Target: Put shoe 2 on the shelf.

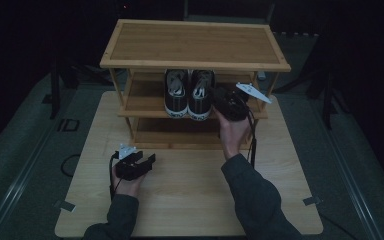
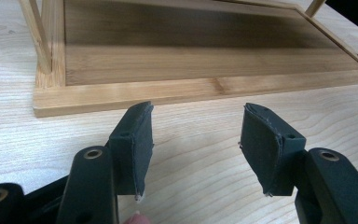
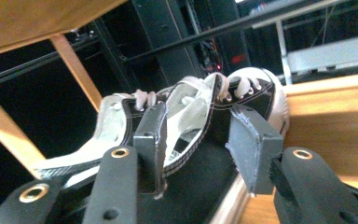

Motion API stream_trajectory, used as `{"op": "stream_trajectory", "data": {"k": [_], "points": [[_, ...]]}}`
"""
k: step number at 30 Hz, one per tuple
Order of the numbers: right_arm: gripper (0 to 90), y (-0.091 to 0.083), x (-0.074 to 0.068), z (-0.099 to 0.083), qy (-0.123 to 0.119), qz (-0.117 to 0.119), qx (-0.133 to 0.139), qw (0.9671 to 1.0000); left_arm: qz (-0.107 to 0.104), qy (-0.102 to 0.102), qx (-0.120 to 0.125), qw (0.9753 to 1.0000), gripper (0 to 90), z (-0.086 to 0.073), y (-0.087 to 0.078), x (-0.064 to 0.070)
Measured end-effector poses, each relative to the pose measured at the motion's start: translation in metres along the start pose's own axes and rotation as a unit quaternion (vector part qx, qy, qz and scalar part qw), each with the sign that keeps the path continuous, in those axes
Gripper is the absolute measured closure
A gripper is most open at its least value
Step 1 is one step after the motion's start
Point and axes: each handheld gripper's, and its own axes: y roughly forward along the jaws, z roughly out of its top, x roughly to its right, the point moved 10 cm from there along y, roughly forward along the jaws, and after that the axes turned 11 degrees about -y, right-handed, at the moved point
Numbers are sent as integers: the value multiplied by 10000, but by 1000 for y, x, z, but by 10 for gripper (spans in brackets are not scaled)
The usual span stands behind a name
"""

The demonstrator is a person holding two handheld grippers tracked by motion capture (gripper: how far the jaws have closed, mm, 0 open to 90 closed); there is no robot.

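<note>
A pair of black sneakers with white toe caps stands on the middle shelf of a wooden shoe rack [image 1: 195, 42], toes toward me: the left sneaker [image 1: 176, 95] and the right sneaker [image 1: 201, 97]. My right gripper [image 1: 216, 97] reaches in from the right side of the right sneaker. In the right gripper view its jaws [image 3: 198, 135] are part closed, shut on the sneaker [image 3: 261, 98] with its tongue and laced side between the pads. My left gripper [image 1: 147, 159] rests low over the table in front of the rack, open and holding nothing [image 2: 196, 140].
The rack stands on a light wooden table [image 1: 190, 200]. Its bottom shelf [image 2: 191, 60] lies bare just ahead of the left gripper. The rack's corner posts [image 1: 129, 125] and top shelf hem in the middle shelf. Dark floor surrounds the table.
</note>
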Motion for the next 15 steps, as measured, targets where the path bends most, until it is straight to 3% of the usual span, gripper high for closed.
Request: {"op": "stream_trajectory", "data": {"k": [5,8,11,15], "points": [[570,-21,5,-3,-209,122,-139,9996,6,1,-5,10000,440,0,0,0],[579,-31,10,-14,-384,168,-411,9983,8,1,-13,10000,441,0,1,0],[585,-44,13,-29,-471,204,-701,9962,7,-8,-13,10000,441,-1,1,0],[585,-61,14,-47,-885,189,-949,9914,10,-1,-17,10000,440,-1,1,0]]}}
